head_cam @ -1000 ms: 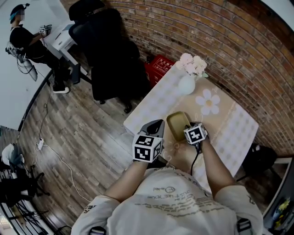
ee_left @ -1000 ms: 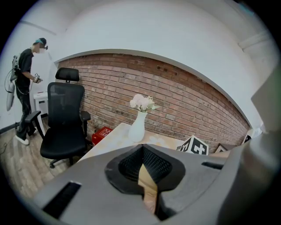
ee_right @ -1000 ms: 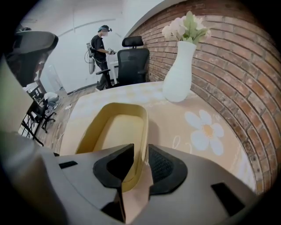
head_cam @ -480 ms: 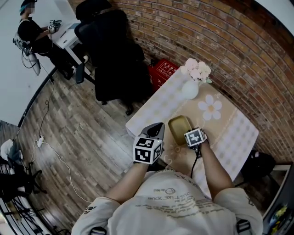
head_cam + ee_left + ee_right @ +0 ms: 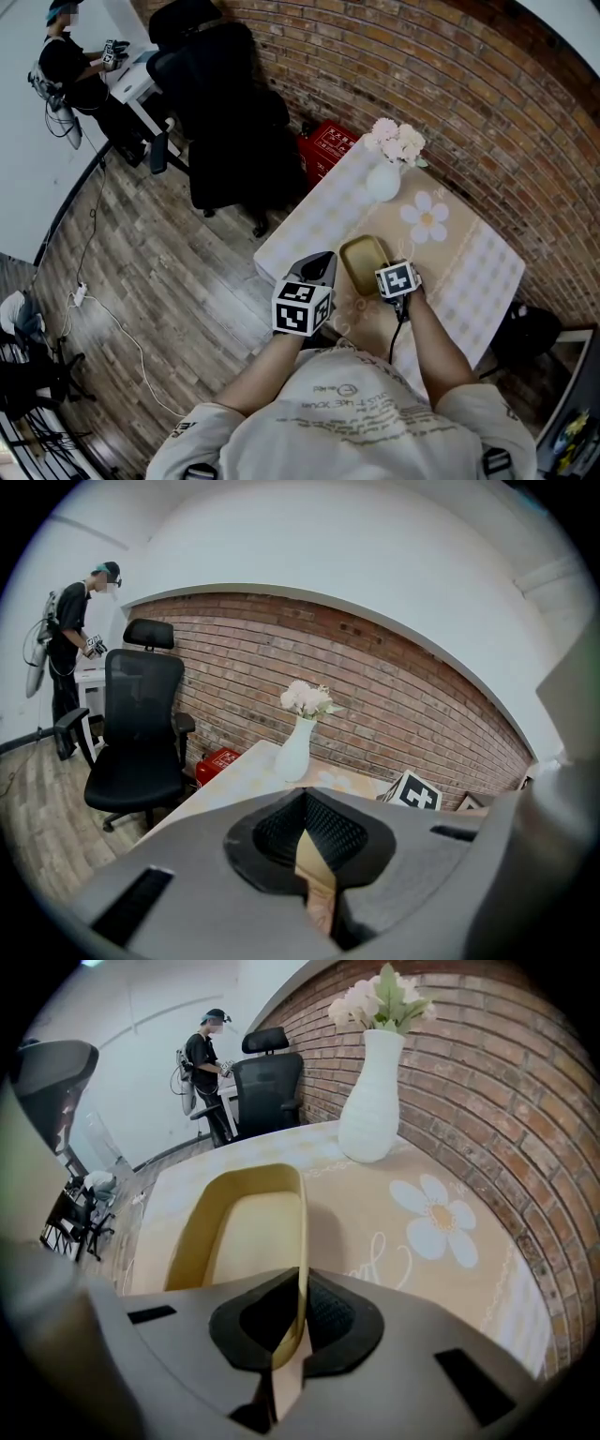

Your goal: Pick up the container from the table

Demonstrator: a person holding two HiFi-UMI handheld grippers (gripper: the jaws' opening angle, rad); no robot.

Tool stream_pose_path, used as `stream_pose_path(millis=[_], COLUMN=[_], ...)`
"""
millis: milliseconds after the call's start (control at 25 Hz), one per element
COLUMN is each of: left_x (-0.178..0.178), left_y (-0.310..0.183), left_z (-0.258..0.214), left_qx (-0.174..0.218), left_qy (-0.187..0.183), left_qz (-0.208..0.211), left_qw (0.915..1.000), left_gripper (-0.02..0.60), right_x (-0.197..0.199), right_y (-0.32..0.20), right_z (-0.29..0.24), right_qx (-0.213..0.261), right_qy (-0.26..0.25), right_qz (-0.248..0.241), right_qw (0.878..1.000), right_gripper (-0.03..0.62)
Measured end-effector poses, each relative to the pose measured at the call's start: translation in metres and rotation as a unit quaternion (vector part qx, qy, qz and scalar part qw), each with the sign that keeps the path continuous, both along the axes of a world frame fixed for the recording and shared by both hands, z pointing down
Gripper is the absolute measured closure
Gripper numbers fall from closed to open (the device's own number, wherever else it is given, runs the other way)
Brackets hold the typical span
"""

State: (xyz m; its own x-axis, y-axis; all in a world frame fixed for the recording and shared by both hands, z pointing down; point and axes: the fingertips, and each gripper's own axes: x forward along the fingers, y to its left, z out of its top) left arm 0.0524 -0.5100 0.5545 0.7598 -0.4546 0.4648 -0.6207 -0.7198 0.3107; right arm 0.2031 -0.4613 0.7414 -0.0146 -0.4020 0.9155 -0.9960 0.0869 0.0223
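Right gripper (image 5: pixel 300 1288) clamps the container (image 5: pixel 246 1232) by its wall — left gripper (image 5: pixel 307 803) (empty) closed.

Head view: steeply down on table (image 5: pixel 319 220) from above person (image 5: pixel 356 422). Left gripper view faces level twd brick wall (image 5: pixel 394 696); right gripper view v. close over container (image 5: pixel 248 1232). Both share vase (image 5: pixel 294 747).

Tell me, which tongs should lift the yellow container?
The right tongs. They pinch the container's wall, so they can probably just lift. The left tongs are shut on nothing, beside it.
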Motion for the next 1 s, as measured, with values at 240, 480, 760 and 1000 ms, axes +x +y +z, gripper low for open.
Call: stream_pose_path(millis=[240, 480, 760, 1000], left_x=[0.002, 0.006, 0.012, 0.017], left_y=[0.0, 0.0, 0.001, -0.001], left_z=[-0.001, -0.003, -0.003, -0.004], left_qx=[0.001, 0.003, 0.003, 0.004], left_qy=[0.002, 0.004, 0.008, 0.011], left_qz=[0.006, 0.012, 0.023, 0.033], left_qw=[1.0, 0.9999, 0.9997, 0.9994], left_gripper=[0.577, 0.577, 0.577, 0.578], right_x=[0.002, 0.003, 0.009, 0.014], right_y=[-0.002, 0.002, 0.004, 0.001], right_z=[-0.005, -0.009, -0.025, -0.053], right_qx=[0.014, 0.017, 0.035, 0.054], right_qy=[-0.01, -0.035, -0.055, -0.07], right_qz=[0.013, 0.038, 0.073, 0.105], right_qw=[1.0, 0.999, 0.995, 0.99], right_gripper=[0.588, 0.588, 0.589, 0.591])
